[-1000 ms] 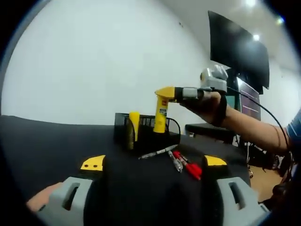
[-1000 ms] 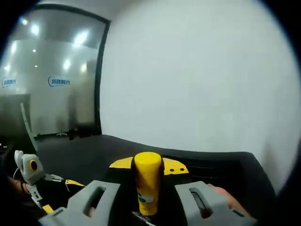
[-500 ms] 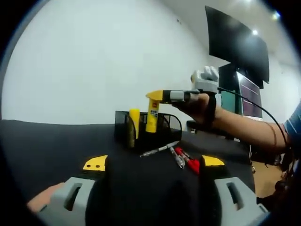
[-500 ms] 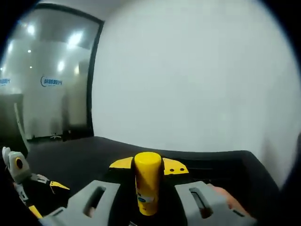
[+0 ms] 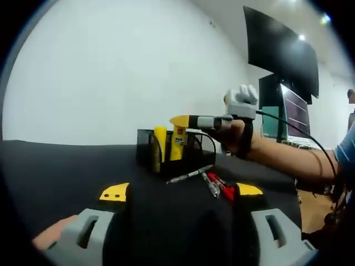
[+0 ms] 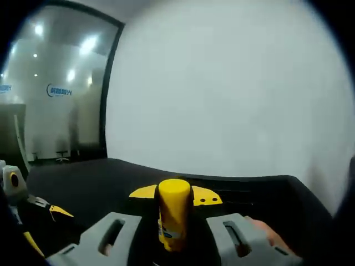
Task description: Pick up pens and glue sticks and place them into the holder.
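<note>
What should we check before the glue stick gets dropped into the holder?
1. Right gripper shut on the glue stick: ok.
2. Glue stick upright: ok.
3. Glue stick's lower end already down inside the black mesh holder: ok.
4. The other yellow glue stick in the holder stands apart from the held one: ok.
5. Room at the bottom of the holder: cannot tell, the mesh hides it.
6. Left gripper open and well away from the holder: ok. Pens lie on the table ahead of it.
</note>
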Motion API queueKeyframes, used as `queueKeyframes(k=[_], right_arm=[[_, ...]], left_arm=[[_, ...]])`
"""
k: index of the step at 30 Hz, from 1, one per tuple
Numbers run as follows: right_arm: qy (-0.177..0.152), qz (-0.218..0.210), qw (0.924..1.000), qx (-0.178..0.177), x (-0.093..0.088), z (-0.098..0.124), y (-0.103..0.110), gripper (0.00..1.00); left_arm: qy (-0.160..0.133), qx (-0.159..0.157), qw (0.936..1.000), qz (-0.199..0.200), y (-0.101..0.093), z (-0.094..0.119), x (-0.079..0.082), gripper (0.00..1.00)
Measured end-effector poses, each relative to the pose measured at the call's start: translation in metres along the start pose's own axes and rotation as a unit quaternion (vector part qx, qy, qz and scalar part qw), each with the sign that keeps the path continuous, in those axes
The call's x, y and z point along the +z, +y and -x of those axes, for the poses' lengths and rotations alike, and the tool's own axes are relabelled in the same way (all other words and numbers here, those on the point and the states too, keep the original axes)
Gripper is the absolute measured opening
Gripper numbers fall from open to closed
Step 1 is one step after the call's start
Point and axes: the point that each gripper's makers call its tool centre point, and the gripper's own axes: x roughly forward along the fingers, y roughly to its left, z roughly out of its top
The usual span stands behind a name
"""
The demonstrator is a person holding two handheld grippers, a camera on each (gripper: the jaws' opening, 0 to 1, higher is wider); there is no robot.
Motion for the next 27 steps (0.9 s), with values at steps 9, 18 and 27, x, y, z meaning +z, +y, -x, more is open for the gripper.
queueKeyframes(k=[9,18,27], right_arm=[[0.024,0.012,0.9996,0.004,-0.021,-0.006,0.004,0.18],[0.024,0.003,0.9997,0.002,-0.024,-0.008,-0.003,0.19],[0.000,0.015,0.9998,0.009,-0.004,-0.003,-0.001,0.21]], left_arm=[[0.003,-0.001,1.0000,0.001,-0.001,0.000,-0.001,0.68],[0.002,-0.001,1.0000,0.002,-0.001,0.000,-0.001,0.67],[0.003,-0.001,1.0000,0.002,0.000,0.000,-0.001,0.67]])
